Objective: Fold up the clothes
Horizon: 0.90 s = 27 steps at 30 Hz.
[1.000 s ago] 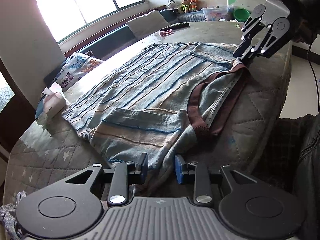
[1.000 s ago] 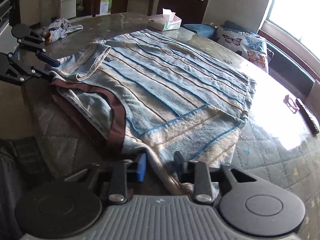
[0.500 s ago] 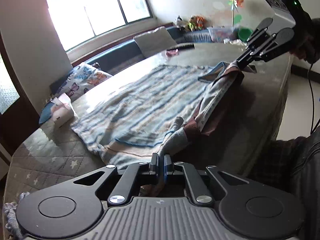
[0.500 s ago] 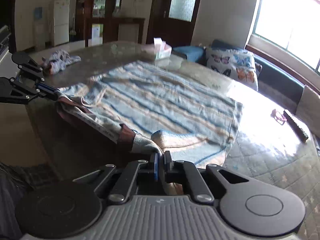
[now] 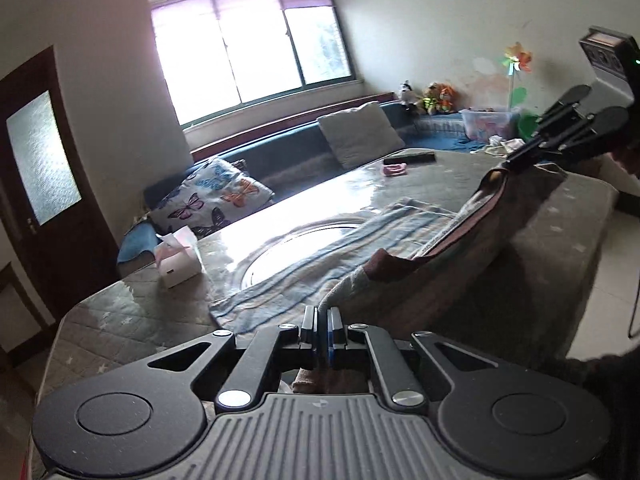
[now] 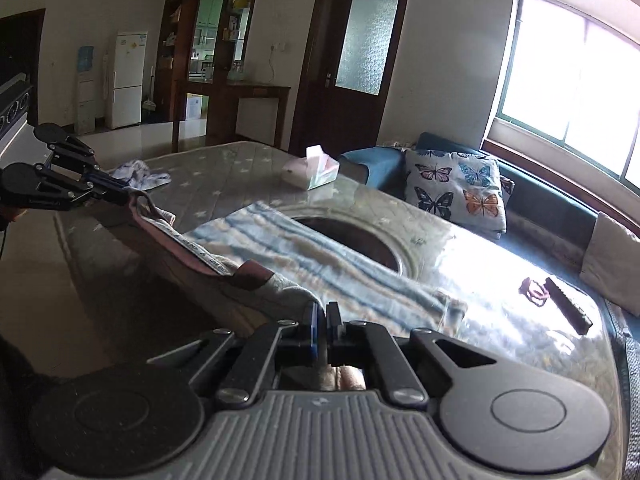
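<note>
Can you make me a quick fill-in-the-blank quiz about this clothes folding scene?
1. Both hand-held grippers, left and right, are shut on the ____ shirt.
2. The tissue box stands on the ____.
3. The cushion on the bench is printed with ____.

Missing words: striped; table; butterflies

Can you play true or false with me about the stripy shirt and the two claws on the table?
1. Both claws pinch the stripy shirt. True: the left claw and right claw are shut on it.
2. The whole shirt lies flat. False: its near edge is lifted off the table.
3. The tissue box sits on the shirt. False: it stands apart on the table.
4. A butterfly pillow lies on the bench. True.
</note>
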Each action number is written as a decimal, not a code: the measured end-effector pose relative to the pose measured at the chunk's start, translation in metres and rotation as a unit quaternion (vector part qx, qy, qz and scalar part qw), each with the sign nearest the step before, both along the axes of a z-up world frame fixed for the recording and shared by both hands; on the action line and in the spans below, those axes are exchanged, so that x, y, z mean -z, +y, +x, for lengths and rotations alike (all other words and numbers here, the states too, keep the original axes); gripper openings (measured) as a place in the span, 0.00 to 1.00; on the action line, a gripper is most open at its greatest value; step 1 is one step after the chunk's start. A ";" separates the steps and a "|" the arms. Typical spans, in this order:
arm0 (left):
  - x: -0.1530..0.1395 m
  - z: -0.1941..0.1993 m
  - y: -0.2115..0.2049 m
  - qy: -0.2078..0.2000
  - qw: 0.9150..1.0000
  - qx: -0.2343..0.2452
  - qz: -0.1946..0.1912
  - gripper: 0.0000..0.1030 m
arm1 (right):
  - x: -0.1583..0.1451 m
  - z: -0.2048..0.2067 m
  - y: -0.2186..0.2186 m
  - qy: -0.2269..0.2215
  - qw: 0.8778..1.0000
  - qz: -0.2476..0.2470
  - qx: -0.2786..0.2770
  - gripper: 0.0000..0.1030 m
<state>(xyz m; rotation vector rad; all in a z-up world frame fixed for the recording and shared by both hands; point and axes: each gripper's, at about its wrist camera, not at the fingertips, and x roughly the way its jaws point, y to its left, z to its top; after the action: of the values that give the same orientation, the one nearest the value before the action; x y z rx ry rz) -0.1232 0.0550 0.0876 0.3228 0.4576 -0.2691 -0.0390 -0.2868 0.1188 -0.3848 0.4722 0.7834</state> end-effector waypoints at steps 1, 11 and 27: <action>-0.001 0.011 0.002 0.001 1.000 -0.003 -0.002 0.04 | -0.001 0.009 0.002 0.003 1.000 0.002 0.002 0.02; -0.004 0.130 0.027 0.029 0.999 -0.021 -0.017 0.04 | 0.004 0.121 0.036 0.040 0.999 0.001 0.033 0.01; 0.073 0.279 0.070 0.138 0.983 -0.106 -0.052 0.07 | 0.083 0.259 0.062 0.131 0.982 0.016 0.133 0.09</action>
<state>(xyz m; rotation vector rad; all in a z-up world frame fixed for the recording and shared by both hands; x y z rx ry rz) 0.1553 0.1252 0.0141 0.1316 0.7434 -0.1293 0.2201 -0.2246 0.0354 -0.1821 0.7408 0.5818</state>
